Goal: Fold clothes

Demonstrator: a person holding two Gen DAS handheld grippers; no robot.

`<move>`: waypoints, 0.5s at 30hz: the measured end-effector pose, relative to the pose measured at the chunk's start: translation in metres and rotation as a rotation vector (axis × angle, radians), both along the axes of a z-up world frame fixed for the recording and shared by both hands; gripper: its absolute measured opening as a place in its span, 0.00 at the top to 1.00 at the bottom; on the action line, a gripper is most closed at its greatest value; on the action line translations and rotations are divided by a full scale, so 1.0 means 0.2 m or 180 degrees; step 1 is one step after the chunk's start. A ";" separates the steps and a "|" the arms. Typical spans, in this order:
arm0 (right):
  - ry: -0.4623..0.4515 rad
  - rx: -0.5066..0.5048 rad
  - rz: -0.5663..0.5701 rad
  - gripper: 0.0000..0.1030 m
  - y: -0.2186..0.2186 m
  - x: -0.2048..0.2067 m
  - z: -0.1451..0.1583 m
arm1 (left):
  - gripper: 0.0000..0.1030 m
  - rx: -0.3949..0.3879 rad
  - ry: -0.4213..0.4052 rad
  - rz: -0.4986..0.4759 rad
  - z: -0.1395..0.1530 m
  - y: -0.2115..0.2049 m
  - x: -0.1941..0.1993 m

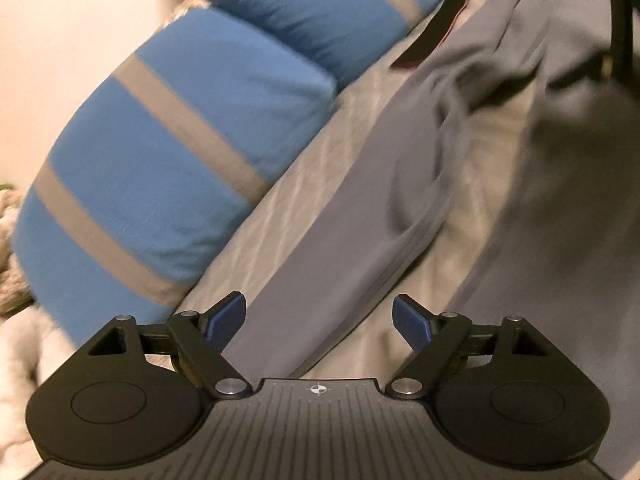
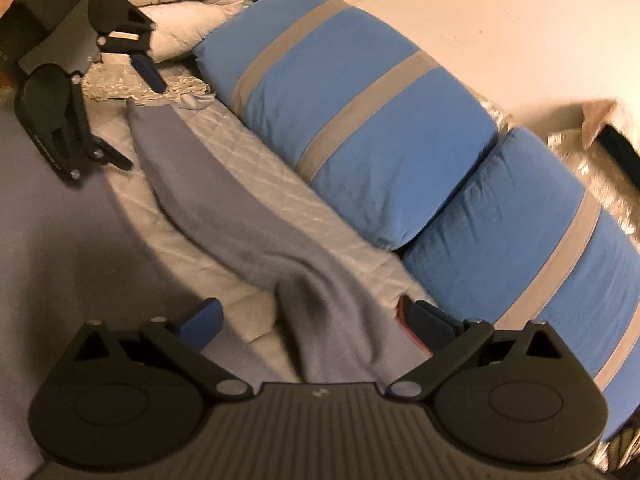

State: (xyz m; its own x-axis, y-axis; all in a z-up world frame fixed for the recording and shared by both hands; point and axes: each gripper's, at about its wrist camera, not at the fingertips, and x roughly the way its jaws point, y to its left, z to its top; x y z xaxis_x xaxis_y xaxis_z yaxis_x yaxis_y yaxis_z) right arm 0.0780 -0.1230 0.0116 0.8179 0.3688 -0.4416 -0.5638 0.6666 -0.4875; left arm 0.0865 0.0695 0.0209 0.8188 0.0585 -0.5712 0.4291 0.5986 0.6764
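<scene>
Grey garment (image 2: 240,216) spread over a quilted bed cover (image 2: 224,152), one long strip of it running from the far end of the bed toward the right gripper (image 2: 316,320) and bunching into folds just ahead of that gripper. Right gripper released, its jaws spread wide; the bunched cloth lies below and between them, with neither pad pressing on it. Left gripper (image 1: 320,320), seen from its own camera, likewise released, with blue pads (image 1: 412,322) set well apart above a flat band of the garment (image 1: 320,248) and the pale cover (image 1: 400,344); nothing is clamped. In the right wrist view the left gripper (image 2: 142,96) appears at upper left, held above the bed near the strip's far end. Two blue pillows with grey stripes (image 2: 360,120) lie in a row along the bed's edge beside the garment. A cream blanket (image 2: 192,8) is heaped beyond the pillows.
</scene>
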 end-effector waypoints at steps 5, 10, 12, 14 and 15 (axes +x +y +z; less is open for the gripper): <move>0.0128 0.0132 -0.0161 0.00 -0.05 0.00 -0.01 | 0.36 -0.0133 0.0154 -0.0312 -0.02 -0.11 0.01; 0.0259 0.0213 -0.0231 0.00 -0.10 0.01 -0.01 | 0.57 0.0064 0.0284 -0.0446 -0.11 -0.18 0.03; 0.0346 0.0239 -0.0193 0.00 -0.12 0.04 -0.02 | 0.59 0.0137 0.0325 -0.0519 -0.14 -0.21 0.03; 0.0396 0.0255 -0.0164 0.00 -0.14 0.06 -0.04 | 0.71 0.0171 0.0327 -0.0563 -0.16 -0.22 0.02; 0.0414 0.0270 -0.0160 0.00 -0.15 0.07 -0.04 | 0.76 0.0175 0.0322 -0.0568 -0.16 -0.23 0.02</move>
